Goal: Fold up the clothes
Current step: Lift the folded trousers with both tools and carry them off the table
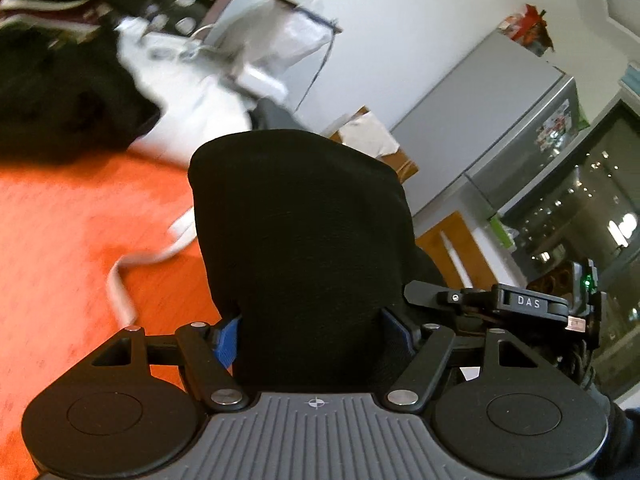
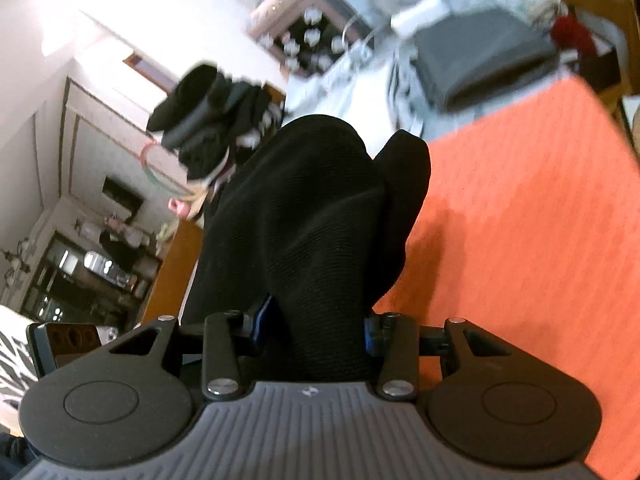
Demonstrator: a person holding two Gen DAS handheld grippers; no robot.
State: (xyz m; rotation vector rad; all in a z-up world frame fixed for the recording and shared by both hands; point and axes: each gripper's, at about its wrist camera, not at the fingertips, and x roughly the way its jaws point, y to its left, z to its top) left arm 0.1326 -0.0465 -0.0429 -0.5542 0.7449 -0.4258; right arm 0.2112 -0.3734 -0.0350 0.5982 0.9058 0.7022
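Both grippers clamp bunched black fabric above an orange cloth surface [image 1: 80, 232]: the left gripper [image 1: 312, 332] pinches a black garment [image 1: 296, 220]; the right gripper [image 2: 316, 328] grips its folds [image 2: 304, 220], jaws partly closed.

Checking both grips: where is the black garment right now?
The black garment is bunched between the fingers of the left gripper and of the right gripper, above the orange surface.
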